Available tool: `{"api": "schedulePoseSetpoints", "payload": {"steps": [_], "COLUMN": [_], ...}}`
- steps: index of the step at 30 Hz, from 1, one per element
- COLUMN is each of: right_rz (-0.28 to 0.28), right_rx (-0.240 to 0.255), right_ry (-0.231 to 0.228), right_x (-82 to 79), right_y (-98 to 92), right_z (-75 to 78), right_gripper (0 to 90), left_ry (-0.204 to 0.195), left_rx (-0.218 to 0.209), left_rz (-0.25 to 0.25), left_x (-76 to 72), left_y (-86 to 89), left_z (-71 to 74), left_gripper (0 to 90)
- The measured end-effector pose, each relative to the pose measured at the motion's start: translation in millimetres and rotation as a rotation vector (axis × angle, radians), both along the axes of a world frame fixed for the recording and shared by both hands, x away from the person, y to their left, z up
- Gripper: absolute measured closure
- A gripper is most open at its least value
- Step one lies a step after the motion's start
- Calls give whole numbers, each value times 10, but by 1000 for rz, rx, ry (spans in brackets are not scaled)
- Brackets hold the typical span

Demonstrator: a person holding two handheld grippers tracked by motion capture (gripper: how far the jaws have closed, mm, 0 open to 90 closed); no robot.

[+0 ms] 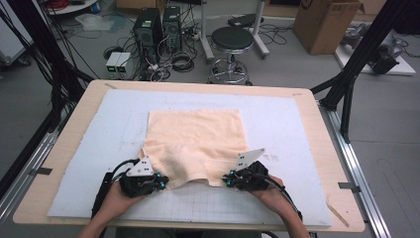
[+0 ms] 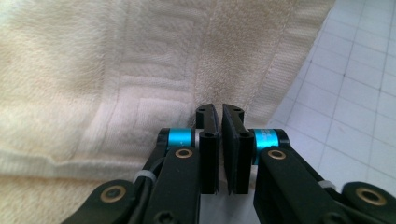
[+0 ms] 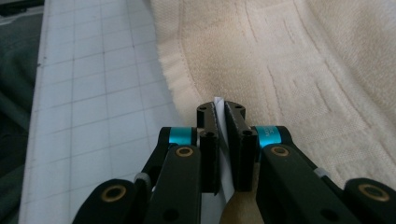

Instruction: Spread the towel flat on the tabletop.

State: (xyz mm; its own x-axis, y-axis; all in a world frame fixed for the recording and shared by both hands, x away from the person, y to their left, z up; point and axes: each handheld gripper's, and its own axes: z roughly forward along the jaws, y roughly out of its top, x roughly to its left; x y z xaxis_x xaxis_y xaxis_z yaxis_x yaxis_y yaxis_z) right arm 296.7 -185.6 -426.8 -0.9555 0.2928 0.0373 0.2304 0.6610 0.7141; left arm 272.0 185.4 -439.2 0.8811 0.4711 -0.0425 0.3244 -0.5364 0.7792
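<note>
Both forearms come in from the bottom of the high view, hands low on the table and angled inward toward each other. The left gripper (image 1: pixel 161 181) sits at lower left of centre, the right gripper (image 1: pixel 229 179) at lower right of centre. Each meets a near corner of the towel (image 1: pixel 195 141), which spreads up toward mid-frame on the white gridded mat (image 1: pixel 297 129). In the left gripper view the jaws stand nearly together at the towel's hem; whether cloth is pinched I cannot tell. In the right gripper view the jaws are clamped on a pale fold of towel edge. The towel is cream terry with a woven key-pattern border.
</note>
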Motion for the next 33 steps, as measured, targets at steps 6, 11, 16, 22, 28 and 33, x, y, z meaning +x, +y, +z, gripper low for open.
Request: {"api": "schedulePoseSetpoints", "payload": {"steps": [6, 11, 16, 22, 28, 33], "right_rz": [2, 27, 73, 130, 180, 170], "right_rx": [72, 129, 145, 128, 130, 159], "right_ry": [0, -16, -14, 19, 69, 62], "right_x": [-100, -254, -434, -703, -932, -888], "right_y": [-87, -91, -13, 106, 198, 215], "right_z": [158, 302, 367, 284, 154, 200], "right_gripper": [865, 864, 864, 864, 833, 660], "left_ry": [-37, -76, -91, -79, -79, -89], "left_rx": [-89, -131, -136, -141, -152, -178], "left_rz": [16, 24, 8, -7, -26, -24], "left_x": [-112, -276, -505, -781, -988, -927], "left_y": [218, 375, 452, 519, 539, 506], "left_z": [210, 334, 337, 288, 247, 293], "left_gripper": [859, 860, 859, 859, 807, 612]}}
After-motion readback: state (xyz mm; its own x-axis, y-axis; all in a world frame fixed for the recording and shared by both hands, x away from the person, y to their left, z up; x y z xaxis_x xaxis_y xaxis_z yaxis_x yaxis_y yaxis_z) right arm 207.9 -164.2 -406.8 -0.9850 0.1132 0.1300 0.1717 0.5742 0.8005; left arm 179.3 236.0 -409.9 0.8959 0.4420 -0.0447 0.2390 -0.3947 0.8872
